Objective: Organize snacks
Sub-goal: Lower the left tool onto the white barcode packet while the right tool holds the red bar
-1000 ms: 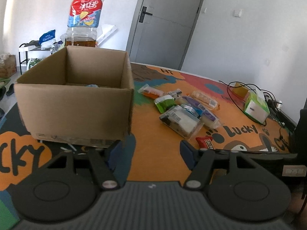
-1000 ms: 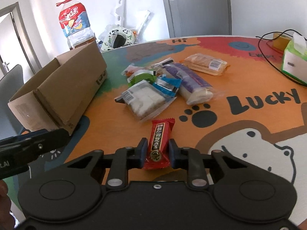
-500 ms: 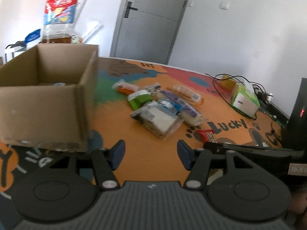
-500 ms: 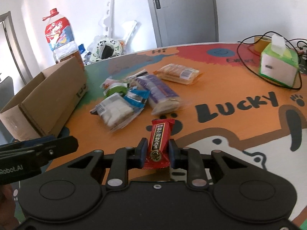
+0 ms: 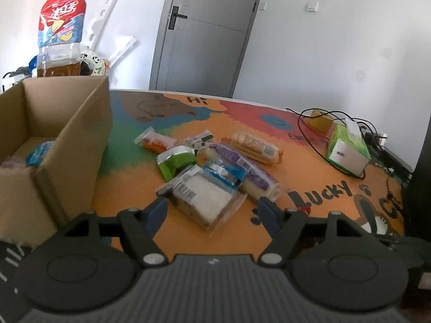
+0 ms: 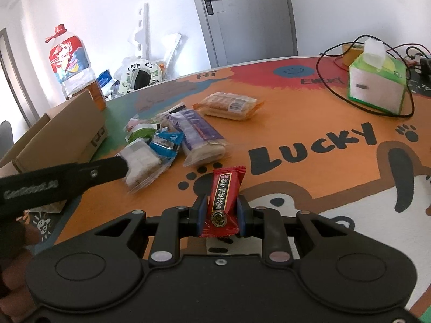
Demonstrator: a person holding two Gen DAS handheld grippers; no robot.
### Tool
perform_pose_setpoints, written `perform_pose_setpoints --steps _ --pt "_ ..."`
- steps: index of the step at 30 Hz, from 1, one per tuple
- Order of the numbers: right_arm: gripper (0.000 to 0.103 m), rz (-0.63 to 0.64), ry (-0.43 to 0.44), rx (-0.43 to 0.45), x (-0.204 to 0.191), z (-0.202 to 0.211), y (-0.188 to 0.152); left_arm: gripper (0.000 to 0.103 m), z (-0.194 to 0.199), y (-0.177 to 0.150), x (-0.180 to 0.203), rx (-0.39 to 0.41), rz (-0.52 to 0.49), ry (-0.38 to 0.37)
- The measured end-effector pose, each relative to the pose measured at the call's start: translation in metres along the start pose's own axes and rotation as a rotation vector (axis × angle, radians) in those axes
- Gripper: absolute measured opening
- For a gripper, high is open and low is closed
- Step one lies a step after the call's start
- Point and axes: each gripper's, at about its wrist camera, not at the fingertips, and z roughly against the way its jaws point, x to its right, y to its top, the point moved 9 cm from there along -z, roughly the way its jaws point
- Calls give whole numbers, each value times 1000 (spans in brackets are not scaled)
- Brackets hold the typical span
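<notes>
Our left claw (image 5: 212, 212) has swung away from the cardboard box (image 5: 67, 145), its jaws opening empty over the white snack pack (image 5: 204, 196) beside it; our right claw (image 6: 218, 212) stays clenched on the red candy (image 6: 225, 199).

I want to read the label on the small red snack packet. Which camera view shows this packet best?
The right wrist view. There the red snack packet stands upright and near, clamped in the right gripper, its printed front facing the camera. The left wrist view shows only a small red corner behind a finger of the left gripper.
</notes>
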Motion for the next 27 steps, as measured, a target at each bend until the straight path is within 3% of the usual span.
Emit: perform_pose_setpoints --steps 6,20,27 --pt "25 -11 6 -4 5 -2 1 90 -17 6 4 -5 -47 33" --pt "25 -23 24 2 7 -4 6 90 -52 7 5 -56 -157 132" --pt "25 -7 -1 -2 10 -8 10 90 -64 5 3 -52 -167 127"
